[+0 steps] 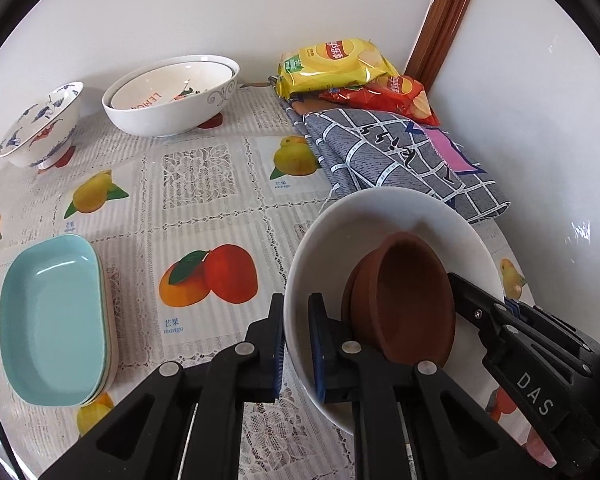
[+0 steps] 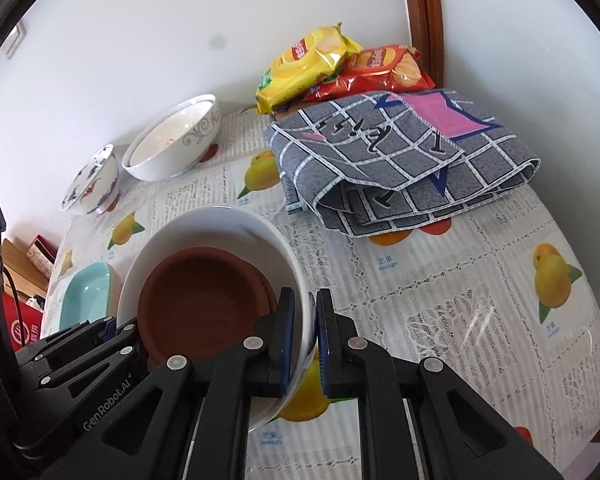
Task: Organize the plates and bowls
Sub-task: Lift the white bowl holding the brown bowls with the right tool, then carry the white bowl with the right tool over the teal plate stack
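Both tools, left gripper (image 1: 294, 344) and right gripper (image 2: 305, 344), pinch the white bowl's (image 1: 380, 216) rim, carrying brown dishes (image 1: 404, 300); next, steady placement beside stacked bowls (image 1: 168, 92).

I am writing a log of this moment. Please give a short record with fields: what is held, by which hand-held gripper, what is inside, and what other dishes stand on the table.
held: large white ceramic bowl
left hand-held gripper: shut on the bowl's rim
right hand-held gripper: shut on the opposite rim
inside: brown clay saucers, nested
other dishes: stacked turquoise rectangular dishes; nested white patterned bowls; blue-and-red painted bowl
table cover: mango-print tablecloth
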### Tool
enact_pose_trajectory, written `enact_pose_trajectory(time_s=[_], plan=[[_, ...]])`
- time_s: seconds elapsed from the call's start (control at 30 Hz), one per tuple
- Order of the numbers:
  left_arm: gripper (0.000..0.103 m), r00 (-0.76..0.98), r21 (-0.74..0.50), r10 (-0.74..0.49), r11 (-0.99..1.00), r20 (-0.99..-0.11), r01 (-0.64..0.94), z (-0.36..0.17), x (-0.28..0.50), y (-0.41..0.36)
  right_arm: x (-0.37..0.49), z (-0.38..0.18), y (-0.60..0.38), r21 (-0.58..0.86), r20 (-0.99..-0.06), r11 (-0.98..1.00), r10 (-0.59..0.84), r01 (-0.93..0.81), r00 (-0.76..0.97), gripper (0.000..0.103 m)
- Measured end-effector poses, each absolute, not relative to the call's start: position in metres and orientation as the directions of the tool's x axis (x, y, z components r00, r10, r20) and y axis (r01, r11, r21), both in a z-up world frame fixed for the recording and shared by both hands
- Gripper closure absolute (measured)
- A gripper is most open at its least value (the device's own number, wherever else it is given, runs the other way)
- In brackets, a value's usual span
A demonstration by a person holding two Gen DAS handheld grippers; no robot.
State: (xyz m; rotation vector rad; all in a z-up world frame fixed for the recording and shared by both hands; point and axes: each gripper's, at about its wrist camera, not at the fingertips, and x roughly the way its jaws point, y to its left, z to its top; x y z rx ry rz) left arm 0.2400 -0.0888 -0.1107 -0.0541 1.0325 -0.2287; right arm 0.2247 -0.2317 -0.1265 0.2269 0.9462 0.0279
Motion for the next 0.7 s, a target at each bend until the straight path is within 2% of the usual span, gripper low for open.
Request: enact_pose_trajectory(time_s=[0.7], plan=[[0.092, 0.577, -0.138, -0.189, 0.982, -0.795, 0.132, -0.063, 0.208, -0.04, 0.191, -0.077, -0.18, 0.192, -0.743, 0.981, 0.14, 0.008, 0.654, 0.092]])
